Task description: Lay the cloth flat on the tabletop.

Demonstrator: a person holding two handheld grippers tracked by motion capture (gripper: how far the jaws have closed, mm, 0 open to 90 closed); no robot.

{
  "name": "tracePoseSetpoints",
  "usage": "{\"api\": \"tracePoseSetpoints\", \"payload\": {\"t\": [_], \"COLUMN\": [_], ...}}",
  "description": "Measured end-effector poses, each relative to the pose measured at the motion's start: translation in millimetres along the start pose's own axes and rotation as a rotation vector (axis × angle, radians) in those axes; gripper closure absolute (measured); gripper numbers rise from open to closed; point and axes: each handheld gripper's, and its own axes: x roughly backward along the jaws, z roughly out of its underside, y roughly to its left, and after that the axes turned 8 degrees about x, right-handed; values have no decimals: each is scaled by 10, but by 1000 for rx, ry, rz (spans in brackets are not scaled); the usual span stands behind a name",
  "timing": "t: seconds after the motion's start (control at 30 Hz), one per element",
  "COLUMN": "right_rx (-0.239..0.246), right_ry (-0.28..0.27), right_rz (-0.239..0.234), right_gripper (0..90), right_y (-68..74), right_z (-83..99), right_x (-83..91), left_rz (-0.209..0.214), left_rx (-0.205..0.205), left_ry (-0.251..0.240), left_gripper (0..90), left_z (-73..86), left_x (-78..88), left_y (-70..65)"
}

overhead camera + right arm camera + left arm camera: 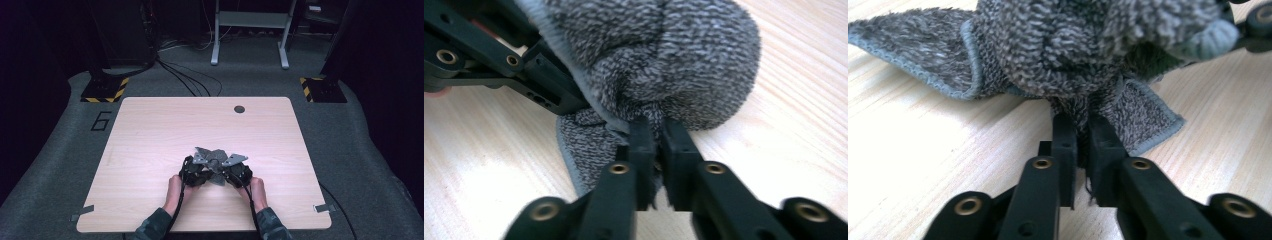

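A grey terry cloth point(214, 161) lies bunched near the front middle of the wooden table point(150, 140). My left gripper point(206, 169) comes at it from the left and my right gripper point(226, 171) from the right, close together. In the left gripper view the left gripper point(1082, 122) is shut on a fold of the cloth point(1068, 45), whose hemmed flaps spread on the wood. The right gripper view shows the right gripper point(656, 127) shut on a pinch of the puffed cloth point(674, 55), with the left gripper's black jaws at upper left.
A dark round grommet point(239, 109) sits near the table's far edge. Tape tabs point(322, 207) mark the front corners. Beyond the table are two stands with yellow-black striped bases point(105, 90), cables on the carpet, and a grey frame point(250, 30).
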Motion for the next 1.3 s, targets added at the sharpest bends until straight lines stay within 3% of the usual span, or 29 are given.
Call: {"api": "tracePoseSetpoints", "payload": {"t": [0.2,0.3,0.33,0.37,0.4,0.67,0.83,0.93,1.1,1.17,1.23,1.3], "right_rx": [-35,-68,-102,-91,-113,-198,-221,-216,-249,-255,-247,-251], "right_ry": [-28,-50,-60,-62,-72,-63,-36,-9,28,39,27,8], "right_rz": [19,42,51,57,64,111,120,124,109,91,74,70], "right_gripper": [883,885,886,886,886,886,885,883,867,816,730,670], "right_y": [-98,-172,-200,-239,-283,-518,-602,-610,-620,-639,-672,-706], "right_z": [30,40,46,57,71,244,411,493,646,683,704,691], "right_x": [124,204,245,272,309,478,526,529,542,545,587,650], "left_rz": [0,-16,-18,-21,-23,-71,-75,-82,-72,-58,-36,-50], "left_rx": [13,23,21,29,36,66,96,105,109,118,133,144], "left_ry": [-48,-71,-71,-83,-84,-108,-92,-79,-41,-38,-46,-57], "left_gripper": [863,865,865,866,866,866,866,866,859,807,693,560], "left_z": [-3,-4,-3,3,8,72,160,204,281,288,258,202], "left_x": [101,188,212,243,263,483,566,584,628,656,699,734], "left_y": [41,84,100,122,132,333,471,515,565,575,588,595]}}
